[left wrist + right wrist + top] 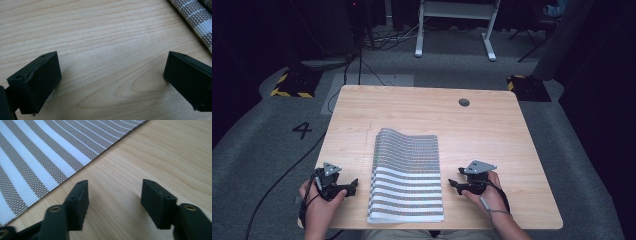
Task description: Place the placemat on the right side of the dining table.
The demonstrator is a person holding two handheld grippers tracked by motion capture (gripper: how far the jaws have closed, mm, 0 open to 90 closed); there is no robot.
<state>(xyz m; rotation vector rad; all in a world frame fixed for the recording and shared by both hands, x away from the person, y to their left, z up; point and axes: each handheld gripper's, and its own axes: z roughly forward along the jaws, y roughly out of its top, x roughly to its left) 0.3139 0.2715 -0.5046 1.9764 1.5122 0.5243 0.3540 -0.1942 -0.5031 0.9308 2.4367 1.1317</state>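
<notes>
Both sets of jaws spread, nothing between them but bare table. Left gripper sits just off the left edge of the striped mat; in the left gripper view the mat's edge is up past my right jaw, not touching. Right gripper is just off the mat's right edge; in the right gripper view the mat lies ahead and to the left of my left jaw, its edge running diagonally, near but apart. The mat looks folded or stacked in 2 or more layers, far end humped up a bit, near end at the table's front edge. My read: next is a pinch on each side edge. Risks: edge lies flat on the wood, so a jaw may skate over the top or shove the mat sideways instead of getting under; I could catch only the top layer and peel the stack apart; if the 2 sides close unevenly the mat skews or buckles; it already sits at the front edge, so a pull toward me may drag it off.
</notes>
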